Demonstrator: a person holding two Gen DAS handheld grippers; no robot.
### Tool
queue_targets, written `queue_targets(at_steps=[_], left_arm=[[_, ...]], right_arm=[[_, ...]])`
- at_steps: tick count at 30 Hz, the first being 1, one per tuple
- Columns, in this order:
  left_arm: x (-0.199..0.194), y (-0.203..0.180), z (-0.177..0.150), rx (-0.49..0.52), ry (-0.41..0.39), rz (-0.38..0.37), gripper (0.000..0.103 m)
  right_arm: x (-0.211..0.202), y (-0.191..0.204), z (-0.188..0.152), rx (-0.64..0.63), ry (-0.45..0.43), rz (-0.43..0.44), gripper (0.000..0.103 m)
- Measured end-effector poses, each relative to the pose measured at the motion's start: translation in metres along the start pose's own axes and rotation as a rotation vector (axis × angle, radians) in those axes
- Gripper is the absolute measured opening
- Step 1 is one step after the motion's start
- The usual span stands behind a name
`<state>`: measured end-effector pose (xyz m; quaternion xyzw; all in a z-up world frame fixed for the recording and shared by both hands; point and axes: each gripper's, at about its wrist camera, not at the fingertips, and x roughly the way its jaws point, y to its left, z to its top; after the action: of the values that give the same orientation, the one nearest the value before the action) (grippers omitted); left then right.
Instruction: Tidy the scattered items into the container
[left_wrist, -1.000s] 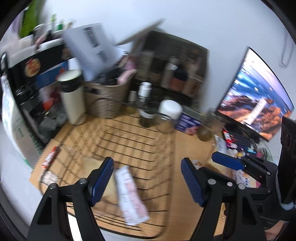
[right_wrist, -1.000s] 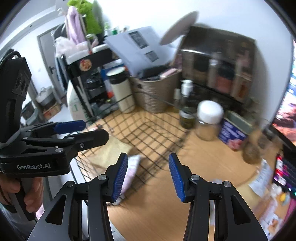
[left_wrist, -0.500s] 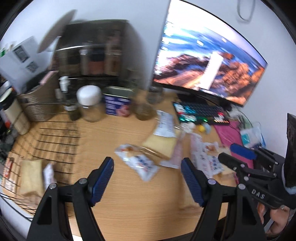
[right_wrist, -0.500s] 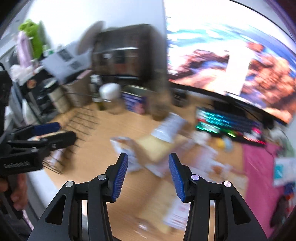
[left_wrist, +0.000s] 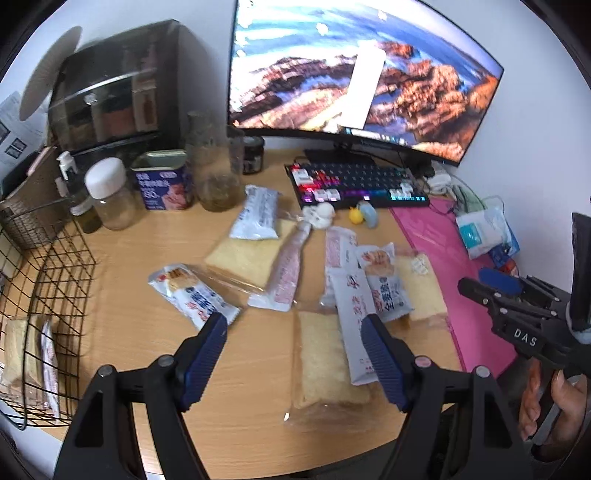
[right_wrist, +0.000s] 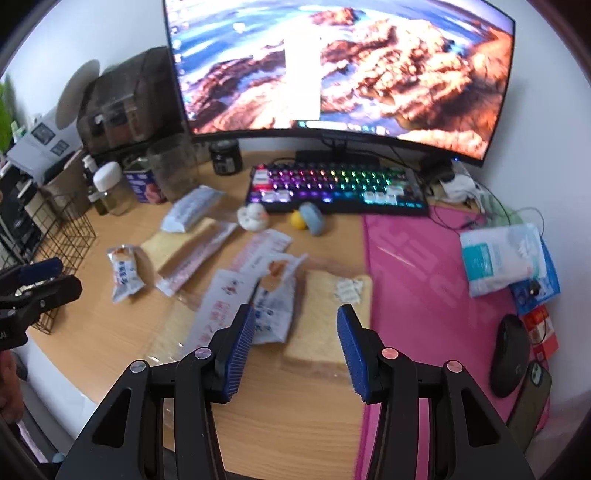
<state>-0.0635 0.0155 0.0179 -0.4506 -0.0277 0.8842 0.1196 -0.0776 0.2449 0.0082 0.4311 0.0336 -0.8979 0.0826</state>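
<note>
right gripper (right_wrist: 294, 349) open above bread slice (right_wrist: 328, 317) beside snack packets (right_wrist: 271, 314)

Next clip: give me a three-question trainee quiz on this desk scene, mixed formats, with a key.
1. True or false: the left gripper is shut on a snack packet.
2. Multiple choice: where does the wire basket sit relative to the scattered packets in the left wrist view? A) to their left B) to their right C) behind the keyboard
3. Fill in: the bread slice just ahead of the right gripper lies beside a ____ desk mat.

Key: 1 false, its jaws are open and empty; 2 A; 3 pink.
</note>
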Motion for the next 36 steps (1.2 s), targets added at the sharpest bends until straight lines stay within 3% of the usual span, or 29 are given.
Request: queue_targets(at_steps=[9,17,25,27,29,36], left_arm=[[0.056,-0.028,-0.012,-0.008,0.134,-0.029,0.079],[0.104,-0.067,-0.02,0.07,0.235,-0.009,0.079],[0.121,-0.071,-0.02,0.102,0.226,0.049,0.078],[0.122,-0.071,-0.021,0.11,0.215,0.052,0.072],[0.122,-0.071,-0.018,0.117,0.208,0.072,0.053],[0.114,-0.054,-0.012,0.071,0.2,0.03,0.048]], right_arm=[[0.022,-0.024,-0.012,0.027,0.052,-0.004,0.047],[0.036,-0.043,-0.019,0.047,0.083,0.007,0.047],[0.043,-0.064,-0.02,0.071,0.1,0.0,0.047],[0.046,-0.065,-0.021,0.073,0.106,0.001,0.047],[0.052,-0.064,-0.023,0.068,0.114,0.005,0.047],[0.081,-0.064,-0.026,0.101,0.173,0.057,0.047]])
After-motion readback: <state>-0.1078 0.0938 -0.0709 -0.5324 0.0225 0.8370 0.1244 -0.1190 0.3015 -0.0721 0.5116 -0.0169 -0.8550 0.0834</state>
